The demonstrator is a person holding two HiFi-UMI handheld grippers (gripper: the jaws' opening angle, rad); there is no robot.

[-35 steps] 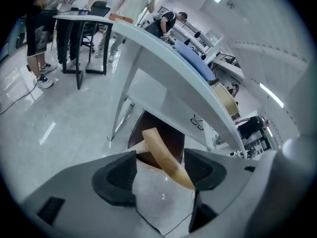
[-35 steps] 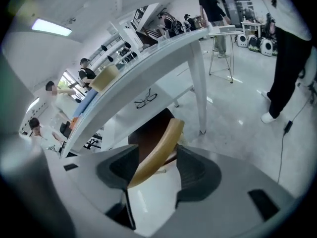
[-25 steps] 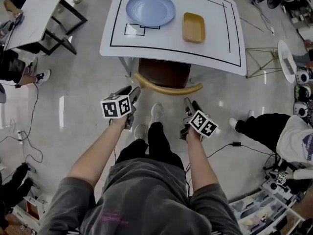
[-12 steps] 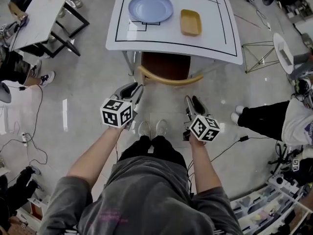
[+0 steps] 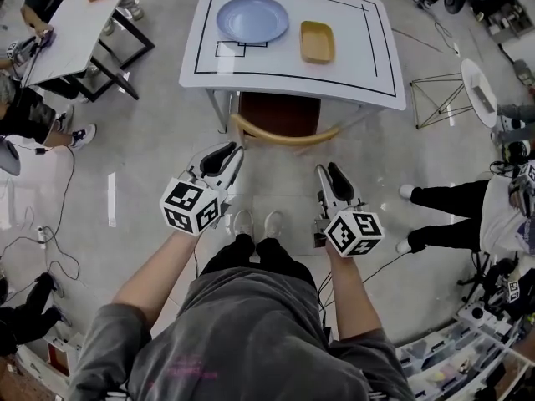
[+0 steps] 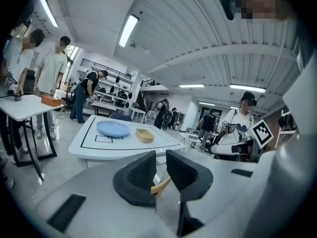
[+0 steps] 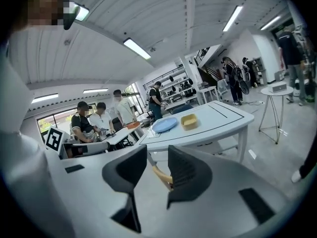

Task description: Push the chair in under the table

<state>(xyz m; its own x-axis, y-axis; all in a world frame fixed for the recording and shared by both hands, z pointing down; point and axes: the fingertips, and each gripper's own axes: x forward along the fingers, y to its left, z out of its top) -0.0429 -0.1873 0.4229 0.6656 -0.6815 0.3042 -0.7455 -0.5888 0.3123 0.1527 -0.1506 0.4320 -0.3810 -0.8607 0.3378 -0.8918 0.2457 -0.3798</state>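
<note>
Glossy grey floor (image 5: pixel 150 149) is spreading around the white table (image 5: pixel 368 73), with the chair (image 5: pixel 280 115) sitting tucked beneath it, while my left gripper (image 5: pixel 227 154) and right gripper (image 5: pixel 328 172) are hovering just short of its backrest, jaws narrowing but still apart, empty.

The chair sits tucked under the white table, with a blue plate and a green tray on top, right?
Not quite: the tray is yellow, not green, as the head view shows. The chair does sit tucked under the white table, with the blue plate on top.
</note>
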